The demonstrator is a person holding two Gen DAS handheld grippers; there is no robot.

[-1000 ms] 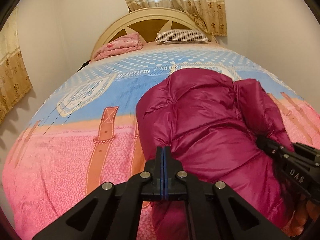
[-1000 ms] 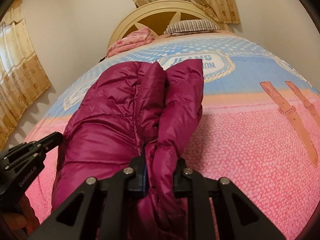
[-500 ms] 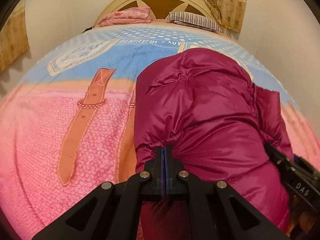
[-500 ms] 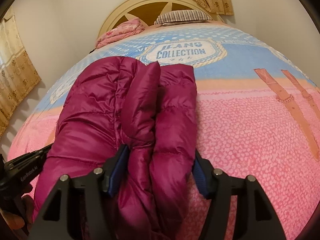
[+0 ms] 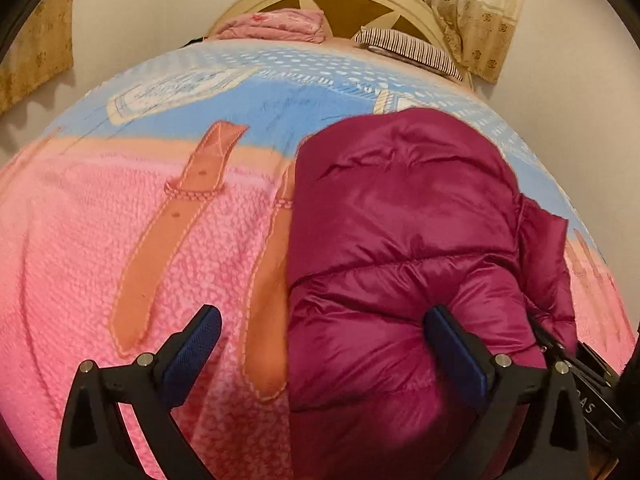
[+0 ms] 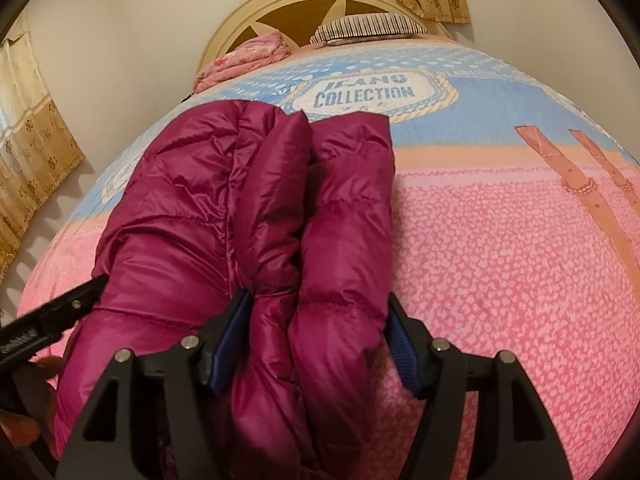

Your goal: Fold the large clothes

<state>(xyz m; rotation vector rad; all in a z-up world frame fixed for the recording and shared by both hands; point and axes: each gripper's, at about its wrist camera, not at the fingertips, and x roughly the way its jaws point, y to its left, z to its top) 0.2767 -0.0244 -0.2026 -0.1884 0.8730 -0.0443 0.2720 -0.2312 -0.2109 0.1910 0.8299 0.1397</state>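
Note:
A magenta puffer jacket (image 5: 400,220) lies folded lengthwise on the pink and blue bed cover (image 5: 100,240). My left gripper (image 5: 322,312) hangs over the jacket's near left edge with its jaws opening wide. Its right finger rests against the jacket and its left finger is over bare cover. In the right wrist view the jacket (image 6: 200,200) shows its folded sleeve on the right side. My right gripper (image 6: 319,298) straddles that sleeve with its jaws opening, and the puffy fabric fills the gap. Each gripper shows at the edge of the other's view.
At the head of the bed lie a striped pillow (image 5: 412,50) and a folded pink blanket (image 5: 276,26), in front of a cream headboard (image 6: 304,4). Patterned curtains (image 6: 28,160) hang at the left. A hand (image 6: 24,420) shows at the lower left edge.
Both grippers sank toward the bed. The left jaws went from fully shut to wide apart. The right jaws let go of the sleeve fold, which puffed out between them.

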